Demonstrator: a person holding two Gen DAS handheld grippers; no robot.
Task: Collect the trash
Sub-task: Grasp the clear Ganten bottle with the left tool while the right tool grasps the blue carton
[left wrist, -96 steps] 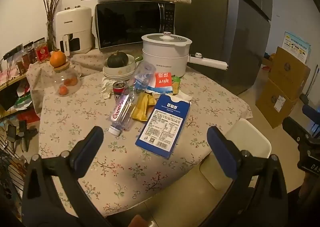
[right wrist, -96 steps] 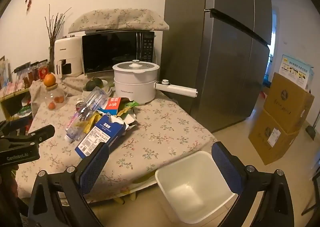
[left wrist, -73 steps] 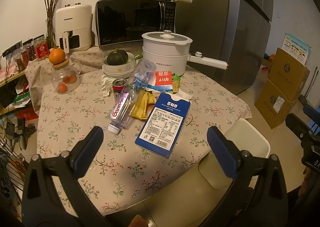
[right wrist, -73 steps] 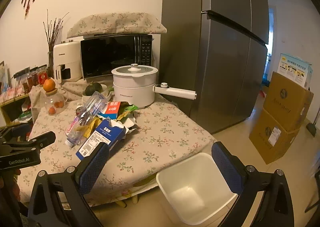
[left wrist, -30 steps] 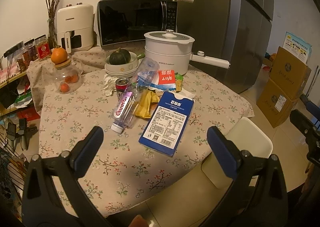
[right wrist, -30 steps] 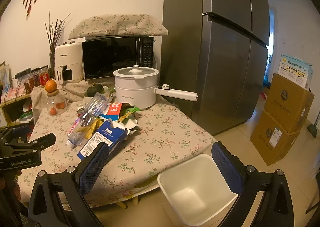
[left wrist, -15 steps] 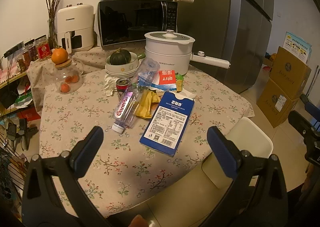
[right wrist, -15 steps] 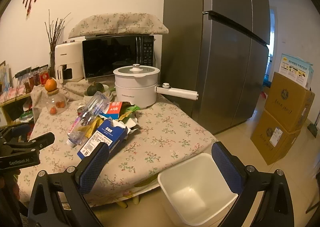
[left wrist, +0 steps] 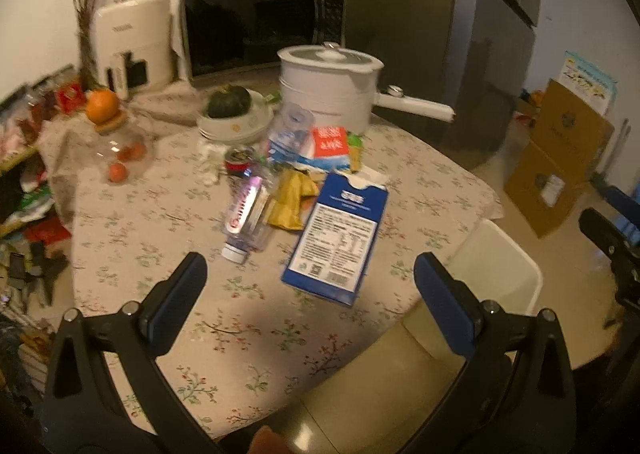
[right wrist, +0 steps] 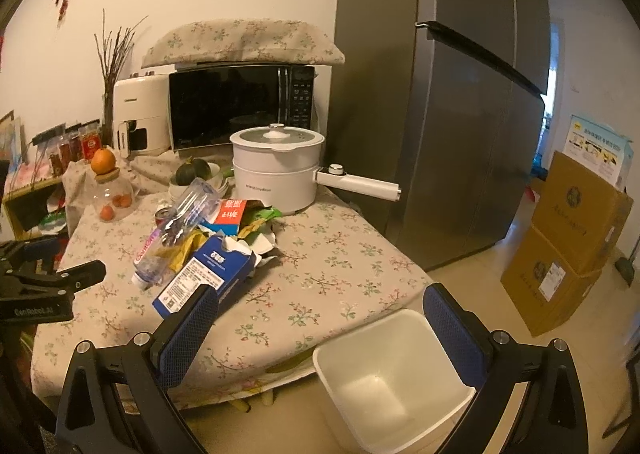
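Trash is lying mid-frame on the table (left wrist: 132, 222): blue carton (left wrist: 338, 238), plastic bottle (left wrist: 248, 214). Left gripper (left wrist: 310, 282) and right gripper (right wrist: 320, 314) are hovering released, holding nothing.

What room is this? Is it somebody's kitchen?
Most likely a home kitchen or dining corner: a tall fridge stands beside a microwave, and a cooking pot sits on a table with a flowery cloth.

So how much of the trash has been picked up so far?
None yet, it seems: the white bin looks empty. Both the left gripper and right gripper are open, holding nothing. The blue carton, plastic bottle and wrappers all lie on the table.
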